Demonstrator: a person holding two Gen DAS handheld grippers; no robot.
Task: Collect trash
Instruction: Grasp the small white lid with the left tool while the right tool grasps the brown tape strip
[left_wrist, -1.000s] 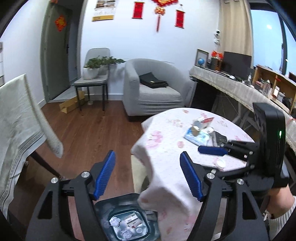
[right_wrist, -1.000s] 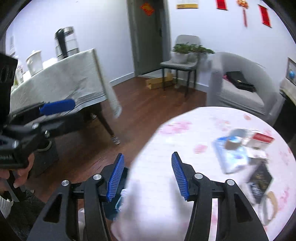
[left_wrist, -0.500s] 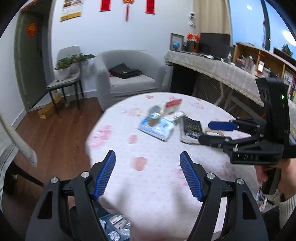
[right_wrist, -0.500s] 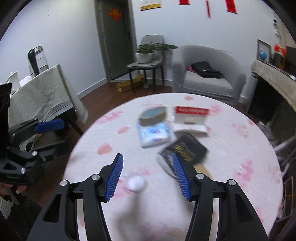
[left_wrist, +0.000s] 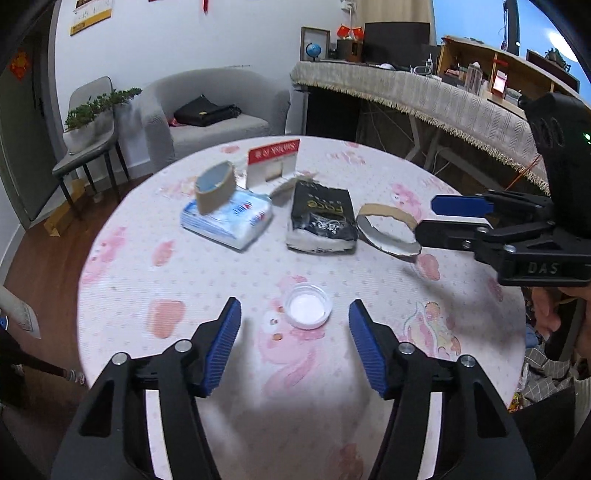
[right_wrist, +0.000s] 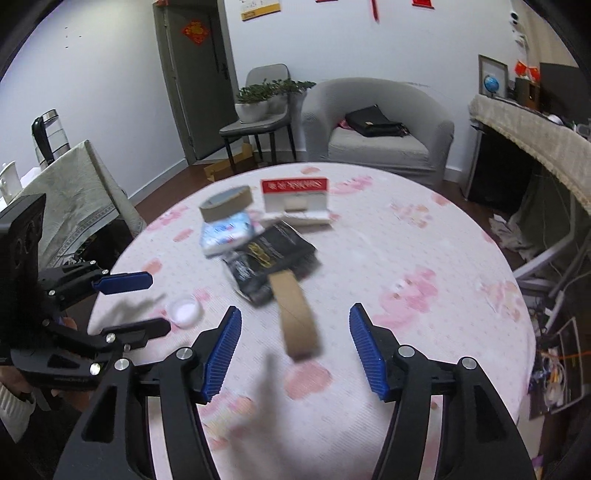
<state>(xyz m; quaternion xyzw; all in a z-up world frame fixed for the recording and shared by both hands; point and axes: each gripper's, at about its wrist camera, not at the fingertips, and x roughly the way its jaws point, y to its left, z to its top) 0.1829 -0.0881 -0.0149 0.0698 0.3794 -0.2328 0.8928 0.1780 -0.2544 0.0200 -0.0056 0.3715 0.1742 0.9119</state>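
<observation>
Both grippers have swung from the table edge and the floor bin to above the round table (left_wrist: 122, 295); the bin with its crumpled scraps, seen a second ago under the left gripper, is now out of frame. Left gripper (left_wrist: 294, 345): jaws have just been closing, stand apart, nothing pressed between the pads; a small white plastic lid (left_wrist: 307, 306) lies open side up on the cloth just ahead of and between the fingertips, not touched. It looks empty apart from its white base. Right gripper (right_wrist: 295, 347): jaws have just been opening, stand apart, clamped on nothing; a flat cardboard ring (right_wrist: 297, 319) lies on the cloth between the tips, motion-blurred.

Other trash, mid-table: a blue-and-white soft pack (left_wrist: 227, 219) with a cardboard tape core (left_wrist: 215, 186) leaning on top of it; a black pouch (left_wrist: 322, 221) with gold lettering, reading roughly "FOCO", uncertain; a red-and-white carton (left_wrist: 274, 160), flap up, white print on the red band too blurred to read.

The right gripper's body carries the embossed letters "DAS" in the left wrist view. A person's hand (left_wrist: 550, 314) grips its handle.
</observation>
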